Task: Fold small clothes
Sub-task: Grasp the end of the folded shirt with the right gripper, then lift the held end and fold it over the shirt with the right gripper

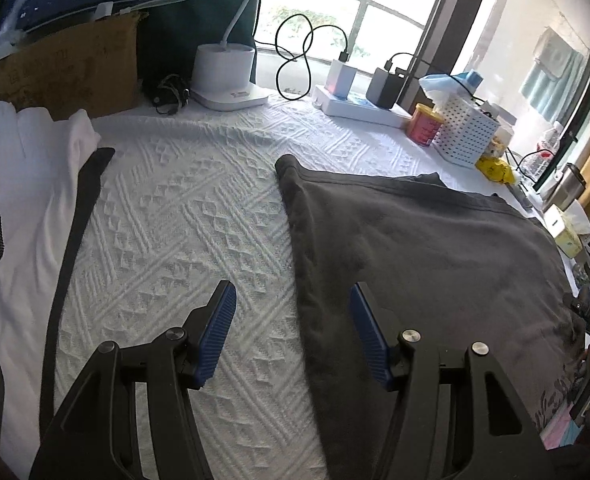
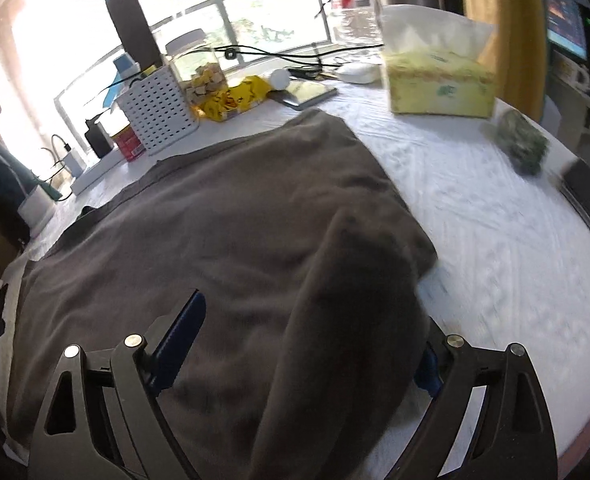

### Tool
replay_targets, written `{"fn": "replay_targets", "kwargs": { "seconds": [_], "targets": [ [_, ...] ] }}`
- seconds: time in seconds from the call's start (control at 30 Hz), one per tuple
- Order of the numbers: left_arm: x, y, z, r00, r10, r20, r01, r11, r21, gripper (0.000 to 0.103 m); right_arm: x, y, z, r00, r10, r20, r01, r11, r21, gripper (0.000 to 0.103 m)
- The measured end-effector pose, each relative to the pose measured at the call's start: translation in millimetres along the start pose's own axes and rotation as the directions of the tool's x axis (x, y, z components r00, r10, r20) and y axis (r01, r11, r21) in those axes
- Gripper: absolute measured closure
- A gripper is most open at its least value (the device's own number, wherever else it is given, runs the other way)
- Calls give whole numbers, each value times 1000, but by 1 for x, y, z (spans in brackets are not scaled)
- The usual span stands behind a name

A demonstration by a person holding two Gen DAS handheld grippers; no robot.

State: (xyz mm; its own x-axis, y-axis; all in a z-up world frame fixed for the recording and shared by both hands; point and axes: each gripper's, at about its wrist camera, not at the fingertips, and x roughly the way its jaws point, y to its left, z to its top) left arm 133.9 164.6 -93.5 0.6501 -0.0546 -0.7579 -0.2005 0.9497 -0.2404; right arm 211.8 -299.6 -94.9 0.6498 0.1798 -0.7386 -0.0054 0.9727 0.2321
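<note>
- right gripper (image 2: pixel 303 352): jaws spread wide, raised flap of the dark grey garment (image 2: pixel 223 224) lies loose between them, unpinched.
- left gripper (image 1: pixel 293 336): jaws apart, empty, straddling the garment's left edge on the white tablecloth (image 1: pixel 183 200).
- Risk: the flap may slump crooked; dragging could shift the garment toward the tissue box (image 2: pixel 439 84).

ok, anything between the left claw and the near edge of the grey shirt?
Nothing visible. The left claw hangs open right over the grey shirt's left edge, with only bare white tablecloth beneath. The white garment lies off to the left.
</note>
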Motion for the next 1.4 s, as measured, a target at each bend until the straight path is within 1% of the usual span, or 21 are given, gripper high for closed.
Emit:
{"fn": "replay_targets", "kwargs": {
  "seconds": [0.07,0.1,0.13,0.17,0.23,0.3,0.33,0.4,0.5,0.6,0.7,0.77,0.9,1.07,1.3,1.4],
  "targets": [
    [3,-4,2,1000,4,-16,-4,1000,-4,44,5,1,7,1000,4,-6,-5,1000,-30,15],
    [5,-6,3,1000,4,-21,-4,1000,-4,44,8,2,10,1000,4,-5,-4,999,-43,24],
    [6,-8,5,1000,4,-23,-4,1000,-1,44,11,2,14,1000,-4,-7,3,999,-54,35],
    [7,-12,6,1000,5,-26,-5,1000,4,44,13,2,17,1000,-14,-6,13,998,-65,42],
    [7,-17,8,1000,5,-26,-4,1000,18,44,15,-1,22,1000,-24,-5,24,997,-74,69],
    [8,-21,10,1000,6,-28,-5,1000,29,44,18,-6,25,1000,-23,-11,22,997,-75,81],
    [8,-22,11,1000,6,-29,-6,999,32,44,18,-8,26,1000,-12,-14,11,997,-73,83],
    [8,-23,12,1000,7,-30,-6,999,37,44,18,-14,27,999,44,-25,-45,998,-48,87],
    [5,-24,11,1000,5,-31,-4,999,49,44,17,-17,28,997,73,-25,-73,997,-19,88],
    [1,-21,9,1000,5,-25,-4,999,49,44,9,-11,31,994,111,-3,-111,994,-12,89],
    [-2,-17,7,1000,3,-18,-2,999,37,44,0,-1,33,986,168,20,-168,986,-4,89],
    [-3,-13,5,1000,-5,-18,5,1000,30,44,-2,12,35,978,206,20,-206,978,-10,89],
    [-8,-12,1,999,-33,-11,33,999,32,44,-9,41,36,970,242,24,-240,969,-56,89],
    [-16,-3,-1,999,-44,6,44,998,35,44,-10,80,34,965,262,8,-259,958,-124,90],
    [-20,22,-4,999,-34,15,34,999,-7,44,-13,125,31,961,277,-10,-273,939,-210,90],
    [-22,29,-5,999,-38,24,38,999,-18,44,-12,145,30,956,293,-26,-291,925,-246,90]
  ]
}}
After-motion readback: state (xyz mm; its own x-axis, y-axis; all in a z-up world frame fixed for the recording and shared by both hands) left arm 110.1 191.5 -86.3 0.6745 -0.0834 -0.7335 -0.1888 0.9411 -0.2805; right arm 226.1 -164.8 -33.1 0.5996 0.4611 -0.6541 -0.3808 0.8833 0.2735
